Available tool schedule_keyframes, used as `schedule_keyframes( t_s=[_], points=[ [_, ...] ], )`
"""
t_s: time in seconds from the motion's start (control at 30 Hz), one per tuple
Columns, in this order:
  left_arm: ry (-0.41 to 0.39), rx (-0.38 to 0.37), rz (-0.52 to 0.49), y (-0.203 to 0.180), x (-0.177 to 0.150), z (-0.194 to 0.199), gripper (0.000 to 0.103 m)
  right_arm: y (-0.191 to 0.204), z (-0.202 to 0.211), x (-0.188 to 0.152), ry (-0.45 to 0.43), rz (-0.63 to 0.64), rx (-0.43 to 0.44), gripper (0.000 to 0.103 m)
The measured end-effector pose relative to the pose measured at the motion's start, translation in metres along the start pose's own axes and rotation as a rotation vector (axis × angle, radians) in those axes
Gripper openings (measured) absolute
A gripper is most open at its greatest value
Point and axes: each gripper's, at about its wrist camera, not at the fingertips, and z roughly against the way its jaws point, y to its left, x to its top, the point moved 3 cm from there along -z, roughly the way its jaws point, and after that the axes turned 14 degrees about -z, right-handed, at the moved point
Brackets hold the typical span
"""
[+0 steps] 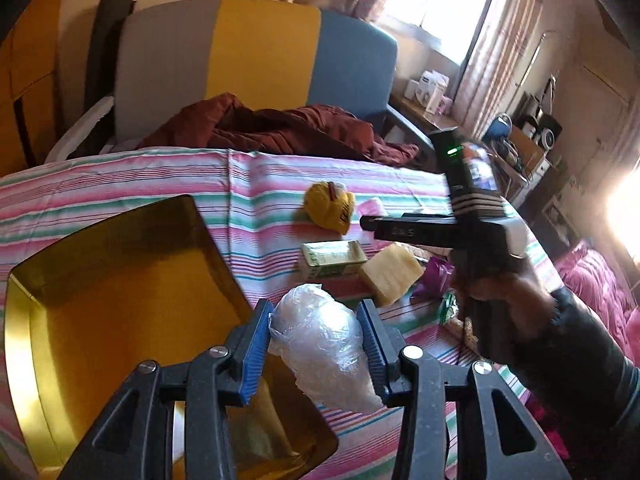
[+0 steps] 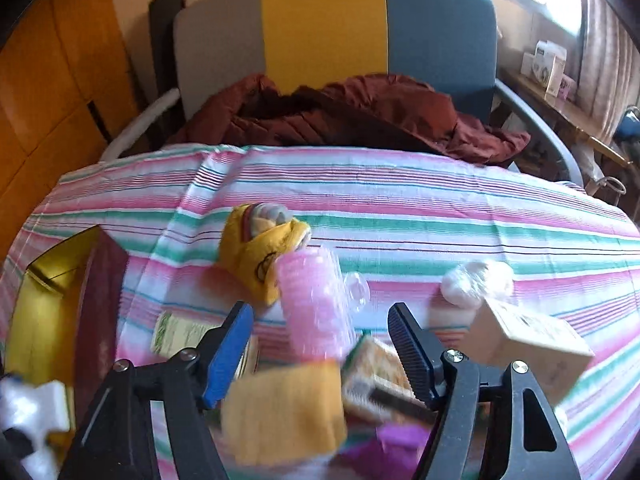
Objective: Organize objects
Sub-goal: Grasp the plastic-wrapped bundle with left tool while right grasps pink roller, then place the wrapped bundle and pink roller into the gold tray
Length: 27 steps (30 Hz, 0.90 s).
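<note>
Clamped between your left gripper (image 1: 318, 344) pads, the plastic bundle (image 1: 324, 354) hung beside the gold tray (image 1: 36, 340); centring it first seemed wise. Your right gripper (image 2: 320, 344) gaped, apparently empty.

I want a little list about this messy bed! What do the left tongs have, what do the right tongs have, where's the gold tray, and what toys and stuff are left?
left tongs: shut on the plastic bag, held up beside the gold tray
right tongs: open, holding nothing, above the pile
gold tray: on the striped sheet, nothing seen in it
still on sheet: yellow soft toy, pink roller, yellow sponge, green box
behind the bed: chair with red cloth
</note>
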Motion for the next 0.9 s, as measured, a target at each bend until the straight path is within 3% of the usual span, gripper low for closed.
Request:
schedule_keyframes(
  t_s=[0.07, 0.1, 0.27, 0.37, 0.47, 0.7, 0.9],
  points=[
    [-0.010, 0.009, 0.019, 0.007, -0.004, 0.007, 0.044, 0.000, -0.013, 0.002, 0.040, 0.006, -0.014, 0.055],
    [-0.013, 0.012, 0.028, 0.010, -0.005, 0.008, 0.044, -0.001, -0.018, 0.002, 0.057, 0.000, -0.006, 0.040],
    [-0.030, 0.042, 0.088, 0.031, -0.020, 0.025, 0.044, -0.016, 0.005, 0.009, -0.014, -0.071, 0.023, 0.037],
    [-0.037, 0.073, 0.121, 0.045, -0.029, 0.035, 0.044, -0.025, 0.034, 0.014, -0.067, -0.133, 0.081, 0.037],
    [-0.049, 0.116, 0.148, 0.060, -0.037, 0.047, 0.044, -0.013, 0.060, 0.011, -0.090, -0.115, 0.144, 0.037],
    [-0.040, 0.264, 0.215, 0.110, -0.069, 0.076, 0.044, 0.072, 0.096, -0.020, -0.062, 0.051, 0.322, 0.037],
    [0.027, 0.350, 0.275, 0.152, -0.108, 0.082, 0.045, 0.163, 0.090, -0.049, 0.028, 0.203, 0.407, 0.037]
  ],
)
